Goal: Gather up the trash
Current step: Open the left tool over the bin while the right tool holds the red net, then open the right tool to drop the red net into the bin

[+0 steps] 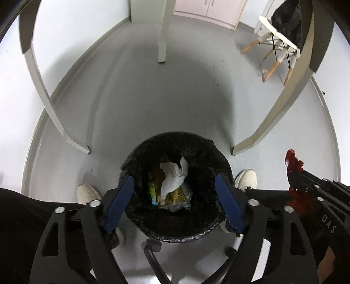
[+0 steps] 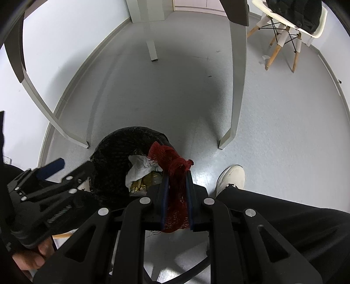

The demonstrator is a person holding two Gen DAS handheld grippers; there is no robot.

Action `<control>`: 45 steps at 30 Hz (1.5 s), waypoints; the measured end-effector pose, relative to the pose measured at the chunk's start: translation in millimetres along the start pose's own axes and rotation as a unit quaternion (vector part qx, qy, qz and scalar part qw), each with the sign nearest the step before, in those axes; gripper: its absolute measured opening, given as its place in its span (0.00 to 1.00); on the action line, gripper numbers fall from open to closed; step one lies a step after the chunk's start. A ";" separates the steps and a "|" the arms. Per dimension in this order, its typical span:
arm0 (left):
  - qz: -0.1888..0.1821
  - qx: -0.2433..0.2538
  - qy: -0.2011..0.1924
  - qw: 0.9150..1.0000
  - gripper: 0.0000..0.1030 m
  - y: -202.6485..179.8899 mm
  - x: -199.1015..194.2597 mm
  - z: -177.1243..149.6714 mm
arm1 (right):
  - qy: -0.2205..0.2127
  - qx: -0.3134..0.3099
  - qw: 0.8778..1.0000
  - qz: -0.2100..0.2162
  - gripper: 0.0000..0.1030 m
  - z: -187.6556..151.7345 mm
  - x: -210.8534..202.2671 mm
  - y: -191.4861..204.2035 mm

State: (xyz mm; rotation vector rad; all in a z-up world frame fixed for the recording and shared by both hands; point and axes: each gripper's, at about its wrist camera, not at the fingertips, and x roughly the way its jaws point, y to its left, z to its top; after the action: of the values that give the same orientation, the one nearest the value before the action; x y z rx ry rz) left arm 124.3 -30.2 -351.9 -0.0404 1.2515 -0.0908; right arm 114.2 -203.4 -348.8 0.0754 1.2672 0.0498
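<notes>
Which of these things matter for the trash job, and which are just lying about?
Job:
red net, clamped in right gripper
bin with tissue and wrappers
left gripper, open above the bin

Just there:
chair
table legs
shoes

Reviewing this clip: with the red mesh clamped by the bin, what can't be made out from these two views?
- Lower contents of the trash bin: left wrist view, covered by the white tissue and wrappers.
- Rear end of the red mesh bag: right wrist view, hidden inside the right gripper.
- Bin's near rim: left wrist view, hidden behind the left gripper.
- Item on the chair: cut off by the top edge.
</notes>
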 end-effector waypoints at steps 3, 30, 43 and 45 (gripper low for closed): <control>0.000 -0.010 -0.004 1.000 0.86 8.4 -3.6 -0.9 | 0.002 -0.003 1.000 0.003 0.13 1.3 2.9 3.9; 0.046 -0.068 -0.015 0.996 0.94 88.5 -20.5 -13.5 | 0.015 -0.075 0.997 0.030 0.21 16.8 32.6 93.5; 0.046 -0.069 -0.018 0.996 0.94 95.8 -26.1 -15.9 | -0.008 -0.076 0.997 0.017 0.62 15.3 25.8 92.9; 0.044 -0.068 -0.020 0.997 0.94 96.4 -29.1 -16.4 | -0.011 -0.069 0.997 0.020 0.73 14.8 21.9 88.1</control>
State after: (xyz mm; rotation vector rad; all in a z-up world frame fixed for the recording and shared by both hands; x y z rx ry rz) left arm 104.3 68.7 -337.3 -0.1047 1.2167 0.0709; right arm 135.2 -114.3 -357.8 -0.0182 1.2371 0.1697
